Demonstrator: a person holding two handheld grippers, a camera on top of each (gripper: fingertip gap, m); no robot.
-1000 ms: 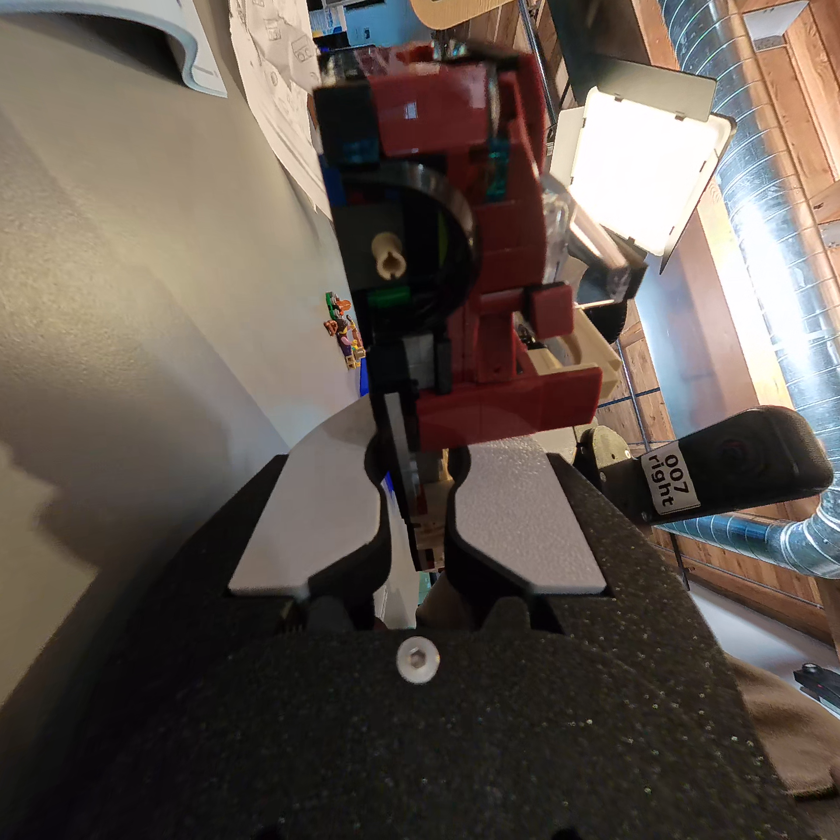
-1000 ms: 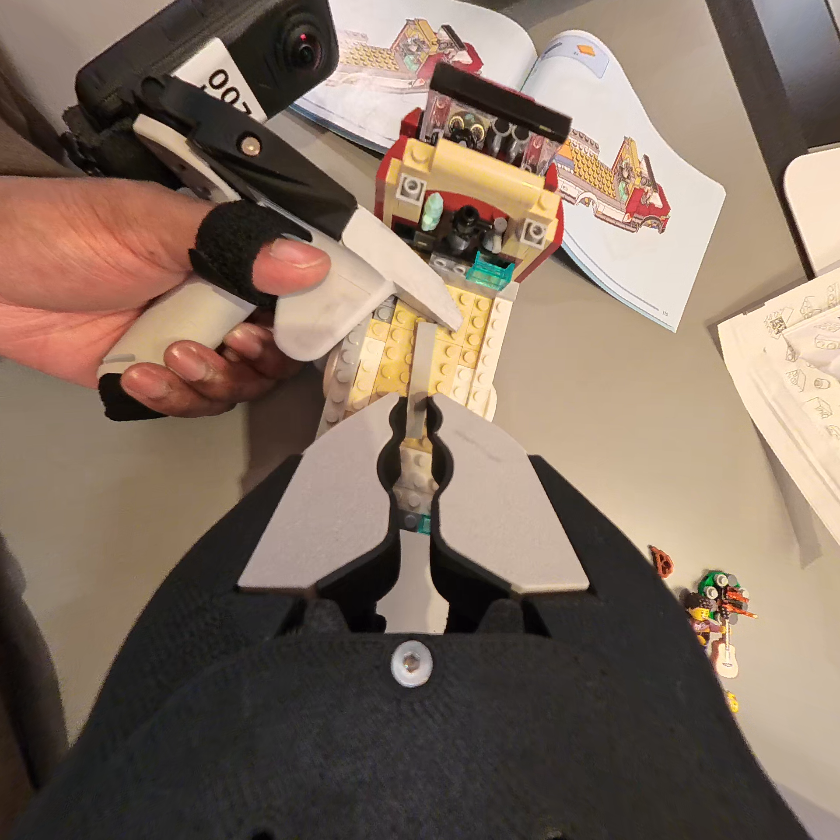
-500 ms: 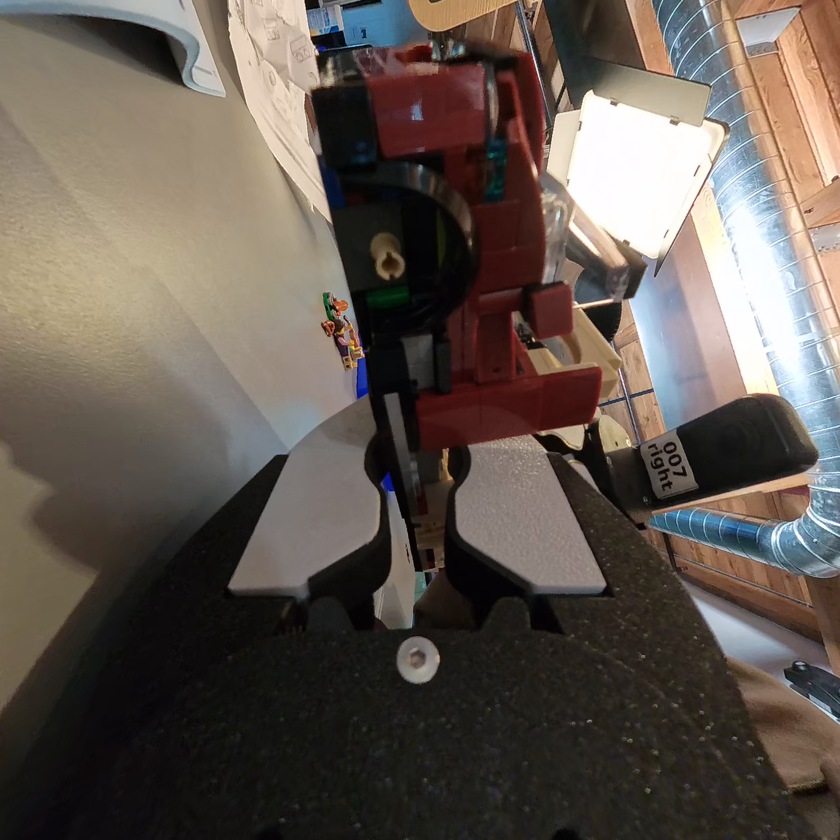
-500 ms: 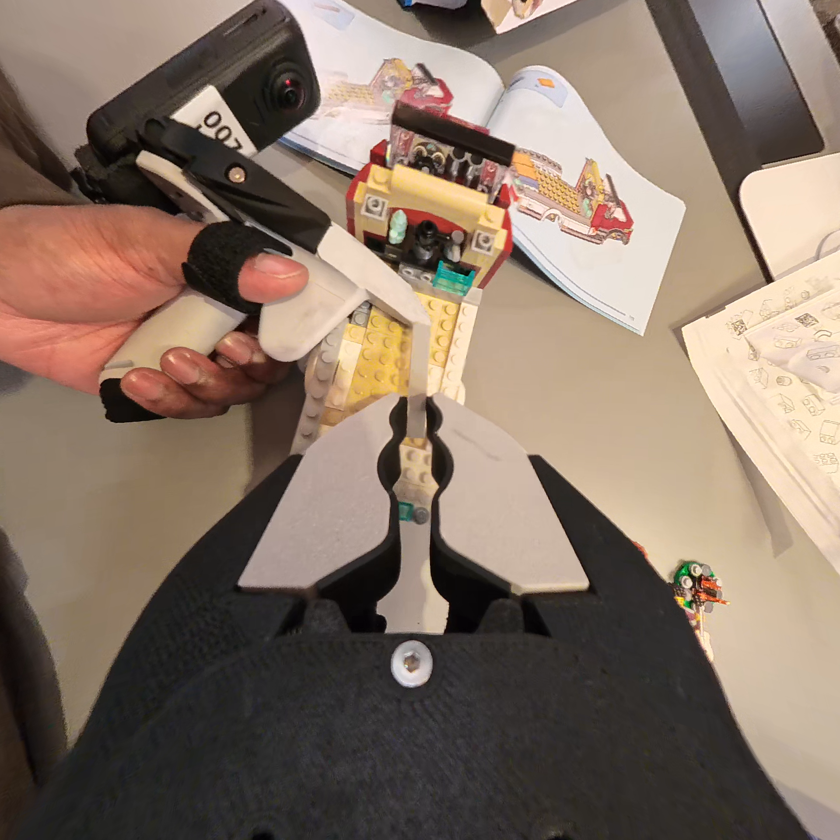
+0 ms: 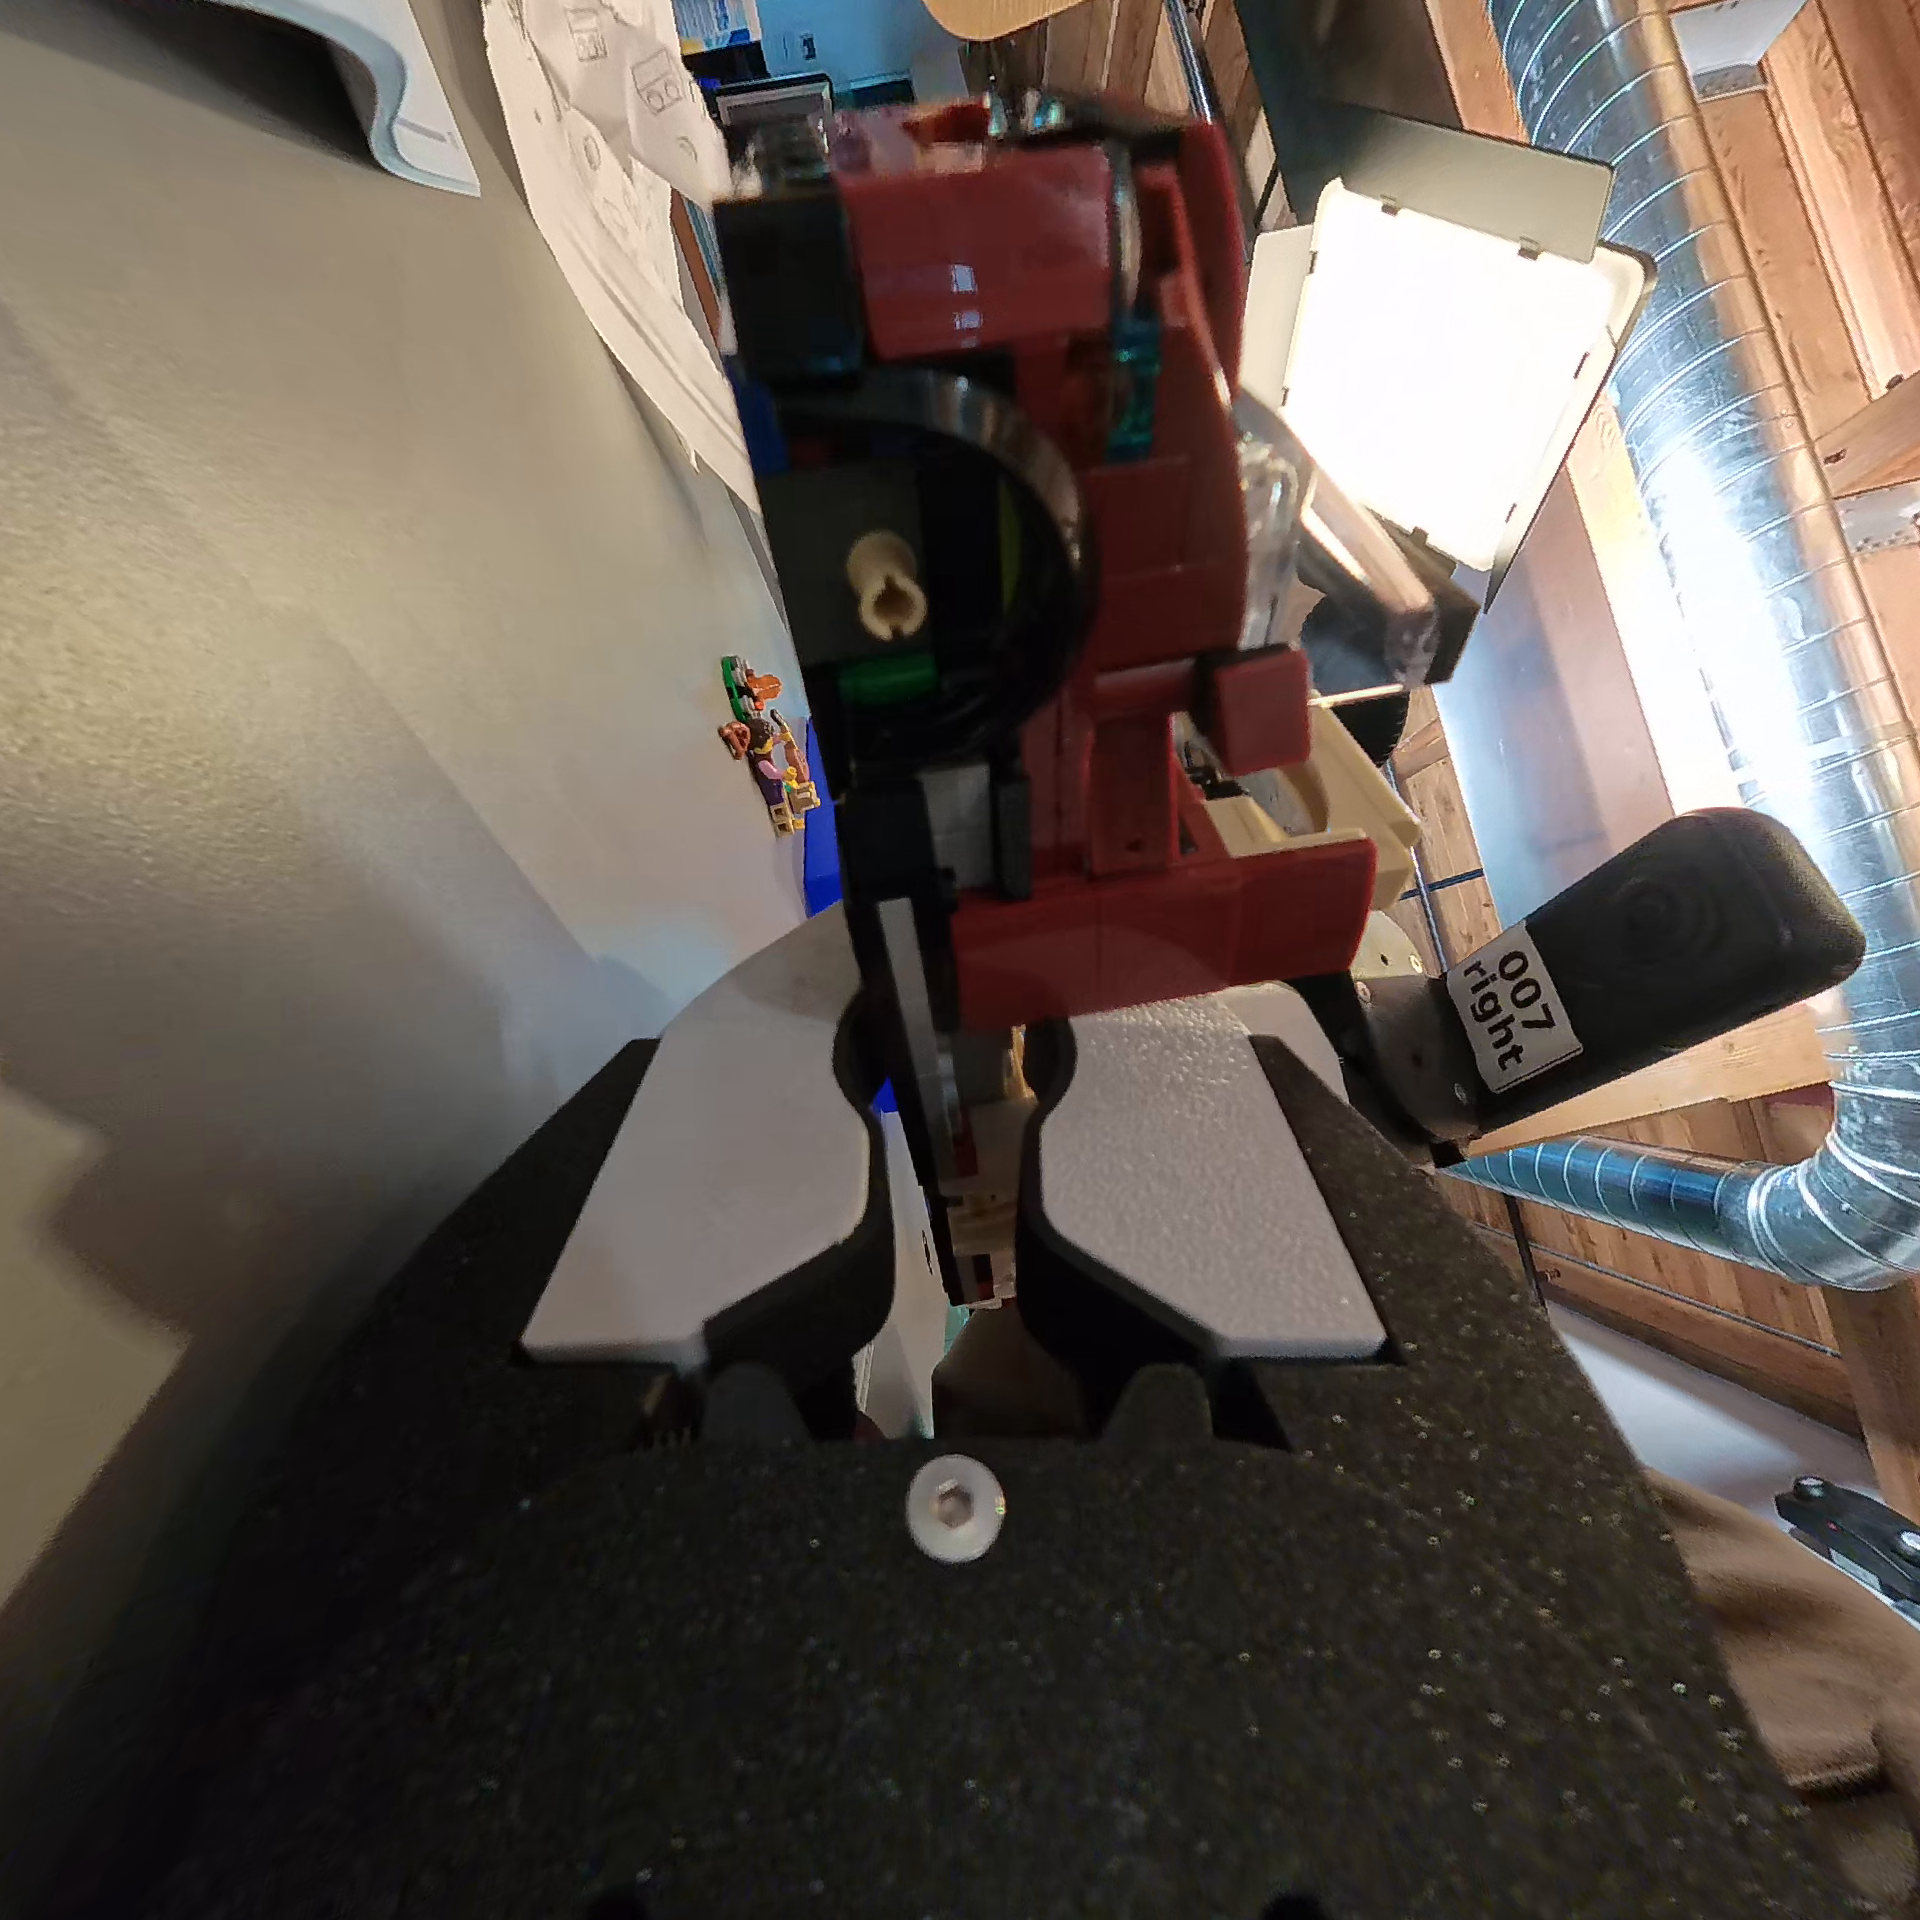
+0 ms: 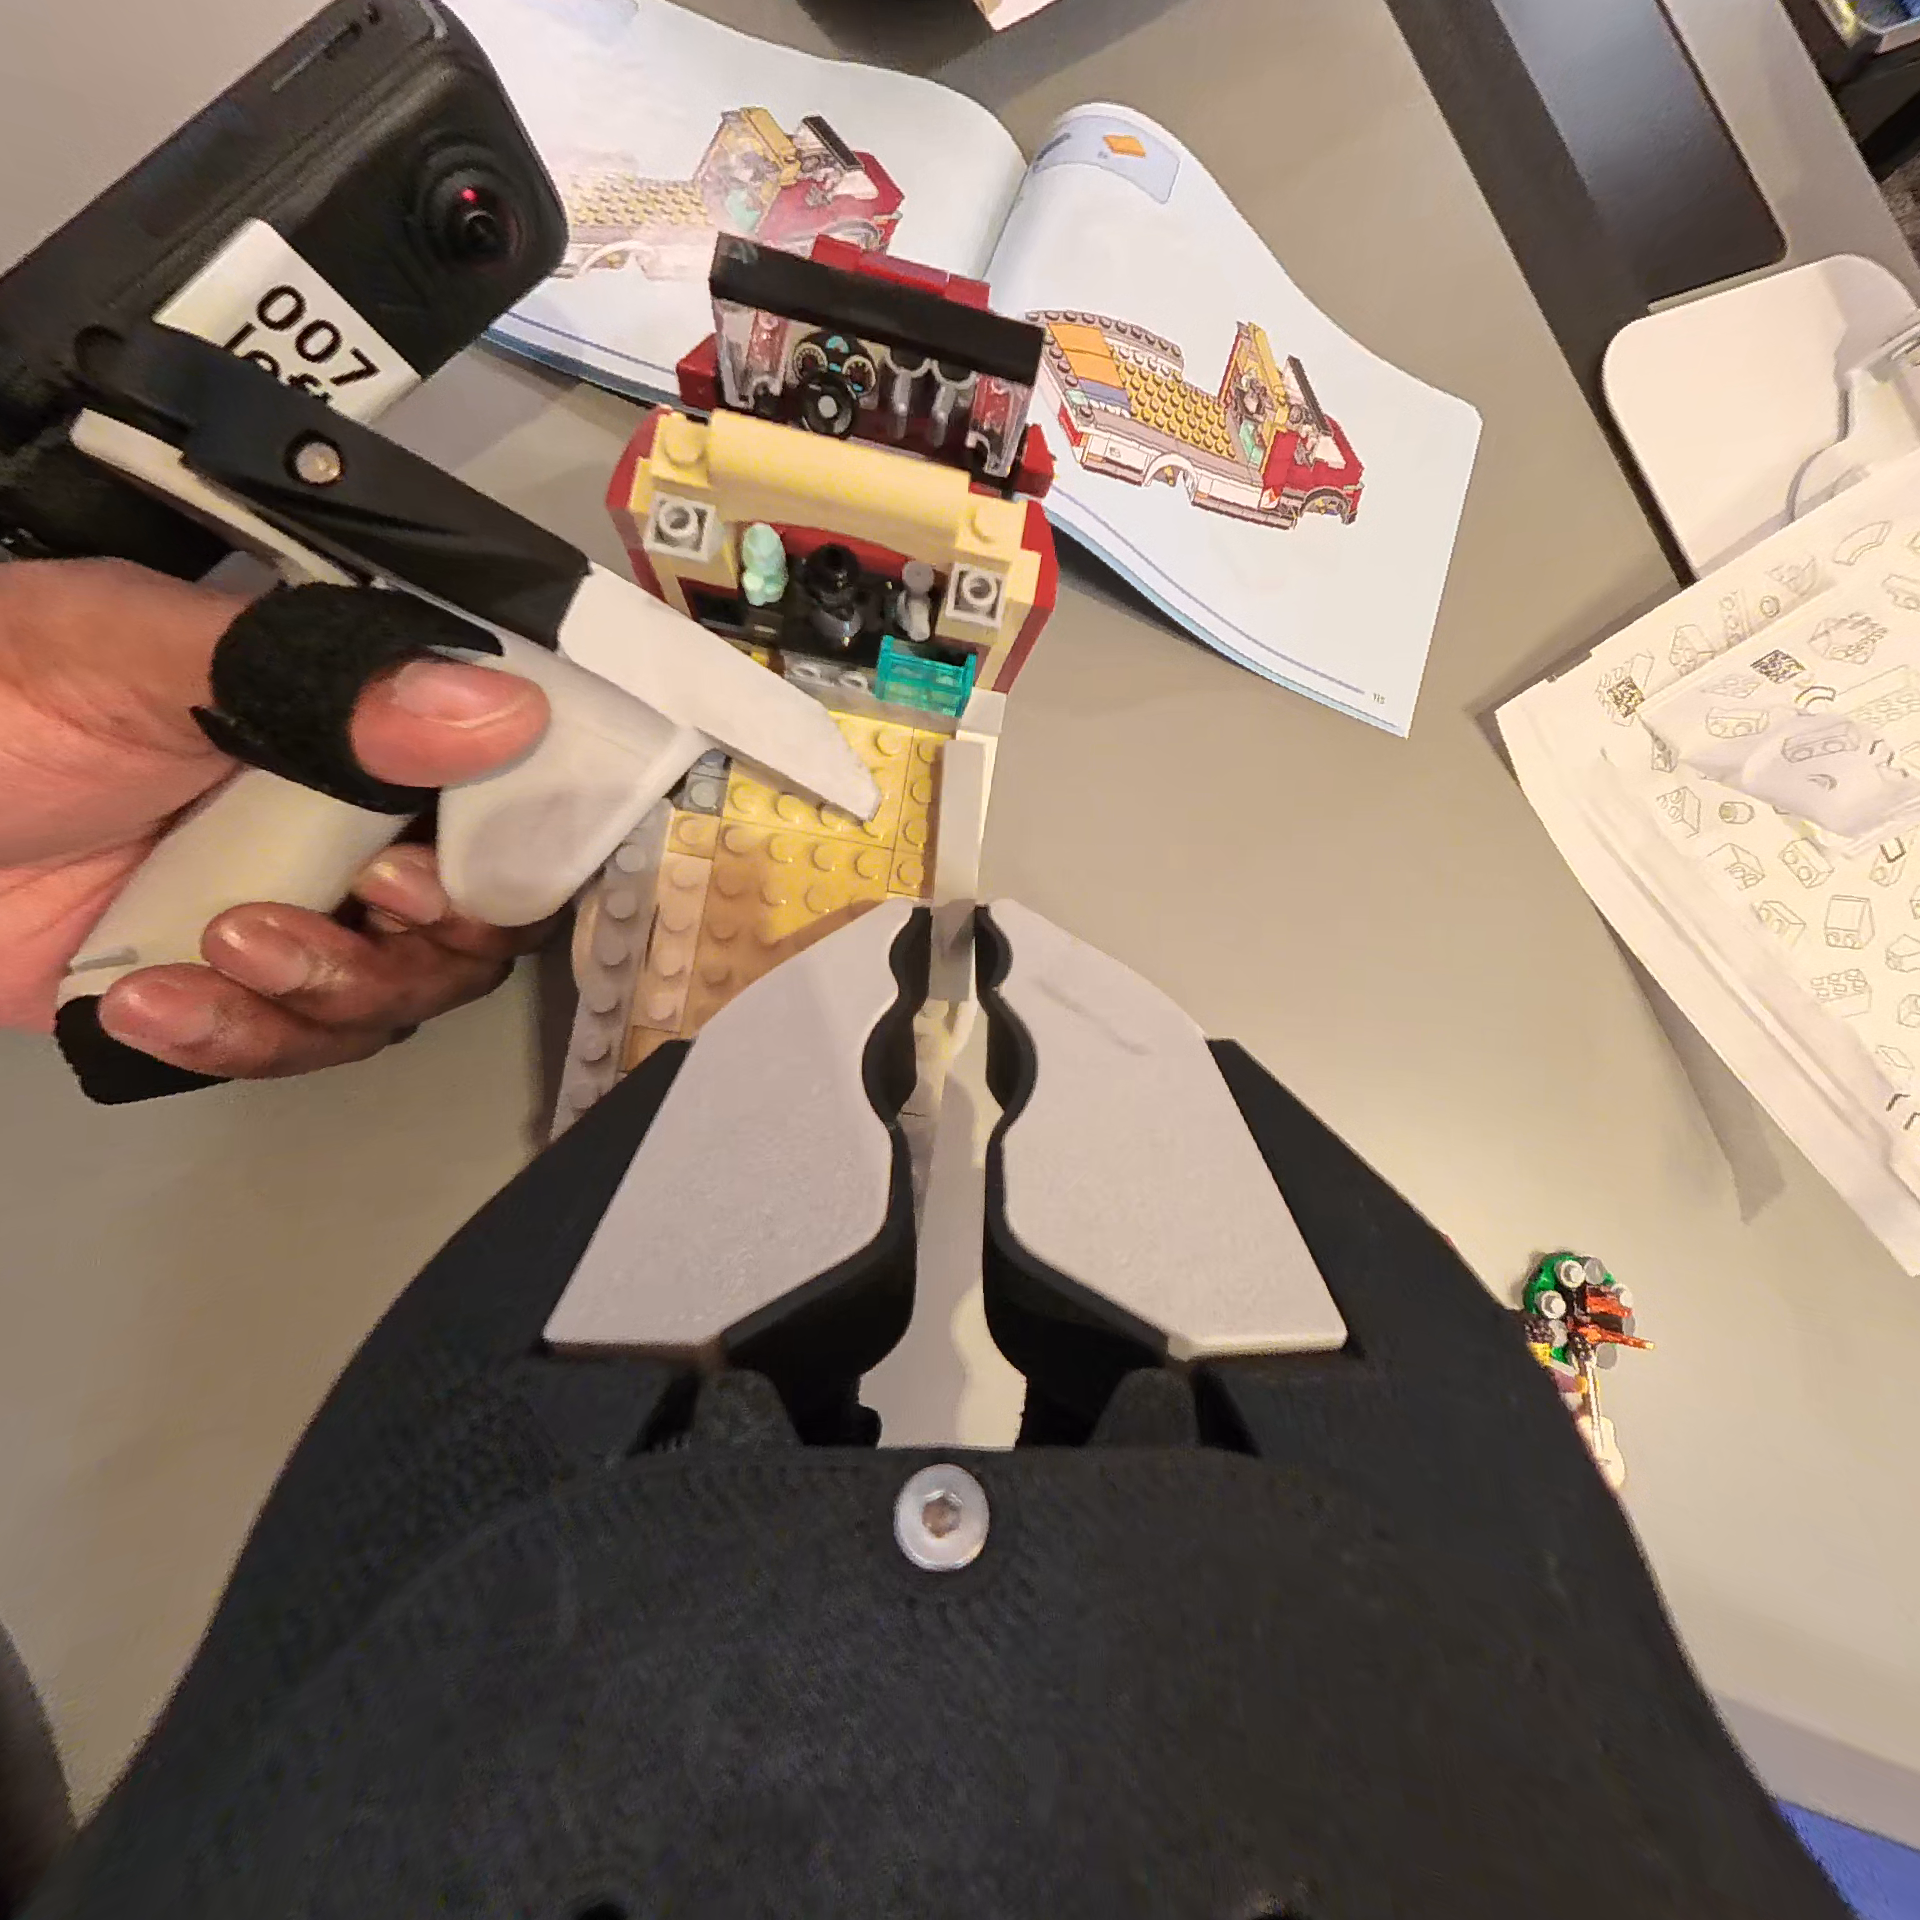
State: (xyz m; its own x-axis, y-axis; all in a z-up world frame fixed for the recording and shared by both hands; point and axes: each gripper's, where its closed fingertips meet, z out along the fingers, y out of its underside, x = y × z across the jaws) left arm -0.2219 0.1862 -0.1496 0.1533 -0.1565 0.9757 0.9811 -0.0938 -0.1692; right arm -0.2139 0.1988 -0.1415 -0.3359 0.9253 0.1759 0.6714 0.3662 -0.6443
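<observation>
Clamping the dark-red and tan brick-built truck model point(image 5: 1122, 582) by its side edge, the left gripper point(image 5: 951, 1049) bears its weight; the right gripper point(image 6: 943, 940) pinches a grey strip point(image 6: 961, 821) at the bed's 3 o'clock edge (bricks could pop apart if either twists).

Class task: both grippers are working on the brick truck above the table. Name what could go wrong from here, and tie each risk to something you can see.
1. The right gripper pinches only a thin grey piece at the edge of the brick truck; it could slip.
2. The left gripper grips only the truck's narrow rear end; a twist might pop bricks apart.
3. Fallen parts could scatter onto the instruction booklet or minifigure parts.
</observation>
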